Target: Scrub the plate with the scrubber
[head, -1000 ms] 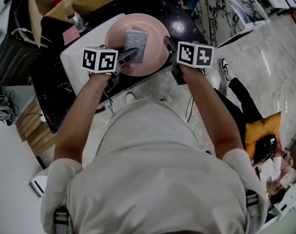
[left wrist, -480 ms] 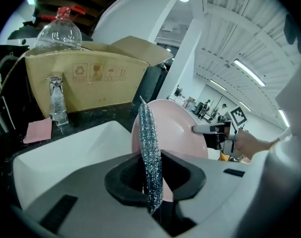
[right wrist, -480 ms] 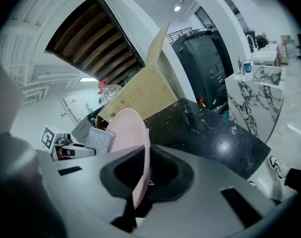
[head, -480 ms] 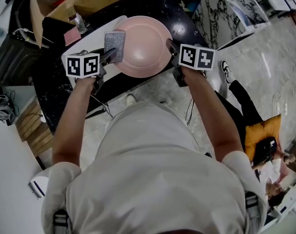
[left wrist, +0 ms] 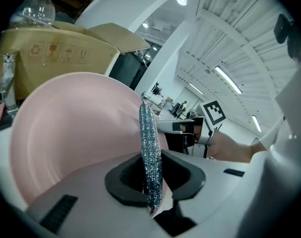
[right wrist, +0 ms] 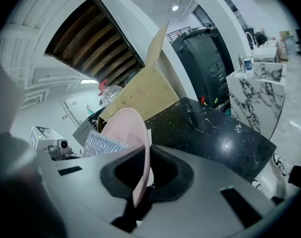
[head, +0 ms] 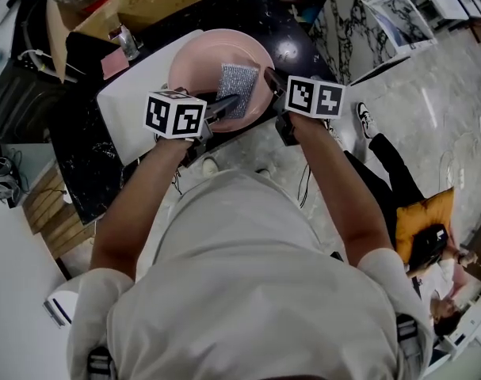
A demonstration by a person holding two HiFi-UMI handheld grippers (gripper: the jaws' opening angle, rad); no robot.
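Right gripper (right wrist: 140, 185) jaws clamp the plate (head: 196, 62) rim, steadying it. Left gripper (left wrist: 151, 185) jaws pinch the scrubber (head: 238, 80) by its edge, flat face against the plate for scrubbing.

pink plate (right wrist: 135, 148) rim between right gripper (right wrist: 140, 182) jaws

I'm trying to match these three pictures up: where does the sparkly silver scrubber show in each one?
Head view: scrubber upper centre, flat against the pink plate.
Left gripper view: scrubber at centre, edge-on, a thin upright strip.
Right gripper view: scrubber left of centre, beside the plate's edge.
Shared landmark: the pink plate, in all three views.
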